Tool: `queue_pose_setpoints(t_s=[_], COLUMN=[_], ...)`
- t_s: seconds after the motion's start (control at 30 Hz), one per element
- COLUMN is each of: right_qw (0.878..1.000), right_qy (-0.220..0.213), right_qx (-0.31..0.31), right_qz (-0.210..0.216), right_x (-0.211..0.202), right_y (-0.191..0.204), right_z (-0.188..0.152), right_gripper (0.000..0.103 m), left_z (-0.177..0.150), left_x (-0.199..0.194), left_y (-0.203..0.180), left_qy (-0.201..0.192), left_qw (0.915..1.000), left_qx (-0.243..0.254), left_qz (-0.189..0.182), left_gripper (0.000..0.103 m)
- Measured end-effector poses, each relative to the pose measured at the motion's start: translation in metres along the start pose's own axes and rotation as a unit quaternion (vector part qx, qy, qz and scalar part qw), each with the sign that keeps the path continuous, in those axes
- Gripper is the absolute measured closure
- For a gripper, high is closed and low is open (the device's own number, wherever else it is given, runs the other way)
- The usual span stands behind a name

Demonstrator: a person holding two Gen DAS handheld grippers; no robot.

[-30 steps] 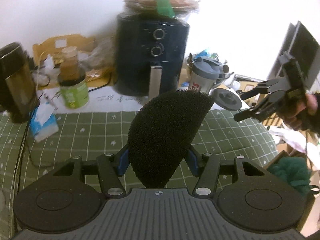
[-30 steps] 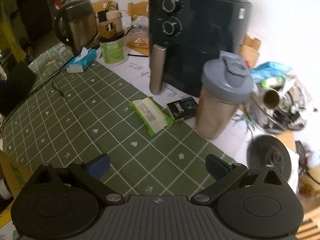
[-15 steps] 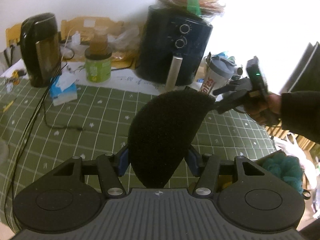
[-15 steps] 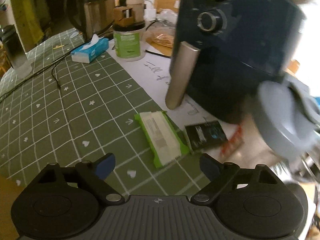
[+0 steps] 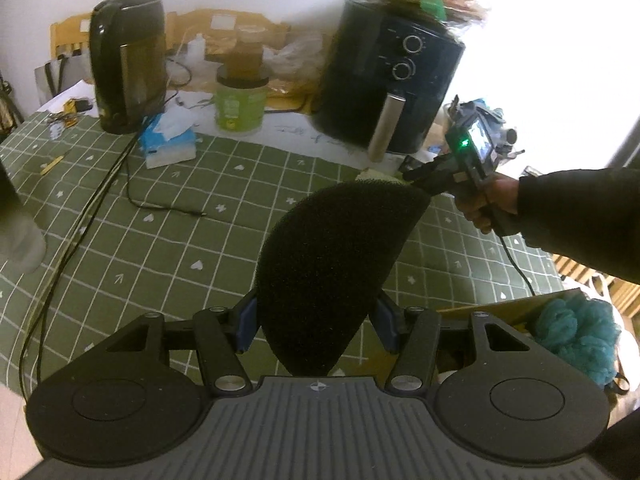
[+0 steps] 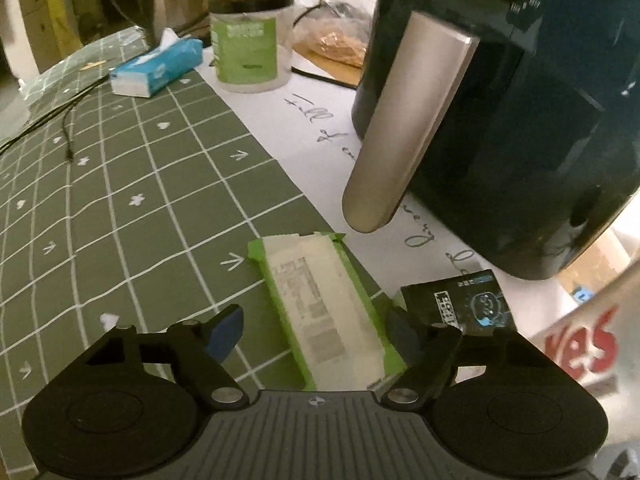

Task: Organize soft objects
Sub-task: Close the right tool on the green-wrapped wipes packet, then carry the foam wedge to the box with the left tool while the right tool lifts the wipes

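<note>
A black sponge (image 5: 336, 264) is kept gripped in the left tongs (image 5: 316, 314) above the counter (image 5: 160, 248). The right tongs (image 6: 316, 330) have been lowered over a green packet (image 6: 324, 308) — closing, pads not yet touching — so pickup seems next.

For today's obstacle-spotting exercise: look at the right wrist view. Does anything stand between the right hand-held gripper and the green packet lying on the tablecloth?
Nothing visible does. The green packet already lies between the closing jaws of the right hand-held gripper, not yet pinched. The small black box and the air fryer sit off to the right.
</note>
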State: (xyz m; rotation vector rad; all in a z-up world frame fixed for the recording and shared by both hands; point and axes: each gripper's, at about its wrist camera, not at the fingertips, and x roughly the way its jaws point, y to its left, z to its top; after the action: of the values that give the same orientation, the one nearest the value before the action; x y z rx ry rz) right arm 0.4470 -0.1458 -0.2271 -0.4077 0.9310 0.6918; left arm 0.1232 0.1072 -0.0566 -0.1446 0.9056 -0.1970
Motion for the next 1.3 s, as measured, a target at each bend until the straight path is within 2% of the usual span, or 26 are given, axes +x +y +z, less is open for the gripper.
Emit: queue_pose_setpoints(t_s=[0.2, 0.33, 0.43, 0.57, 0.83, 1.3], right_qw=[0.999, 0.998, 0.999, 0.999, 0.999, 1.000], right_qy=[0.024, 0.032, 0.040, 0.046, 0.044, -0.010], right_qx=[0.042, 0.047, 0.031, 0.018, -0.009, 0.012], right_qz=[0.009, 0.012, 0.006, 0.004, 0.028, 0.020], right_x=[0.021, 0.018, 0.014, 0.005, -0.035, -0.135], right_y=[-0.009, -0.009, -0.004, 0.000, 0.006, 0.000], right_z=[0.006, 0.007, 0.006, 0.000, -0.008, -0.024], right_gripper=[0.028, 0.045, 0.050, 0.051, 0.051, 0.051], left_z=[-0.004, -0.005, -0.005, -0.004, -0.001, 0.014], left_x=[-0.007, -0.009, -0.008, -0.007, -0.012, -0.027], left_y=[0.006, 0.007, 0.007, 0.005, -0.002, -0.016], left_qy=[-0.001, -0.001, -0.001, -0.004, -0.017, -0.050], left_qw=[0.9998, 0.9998, 0.9999, 0.9999, 0.9998, 0.9981], left_qx=[-0.016, -0.016, -0.014, -0.010, 0.006, 0.032], left_qz=[0.010, 0.011, 0.008, 0.001, -0.011, -0.018], left_gripper=[0.047, 0.047, 0.047, 0.047, 0.047, 0.047])
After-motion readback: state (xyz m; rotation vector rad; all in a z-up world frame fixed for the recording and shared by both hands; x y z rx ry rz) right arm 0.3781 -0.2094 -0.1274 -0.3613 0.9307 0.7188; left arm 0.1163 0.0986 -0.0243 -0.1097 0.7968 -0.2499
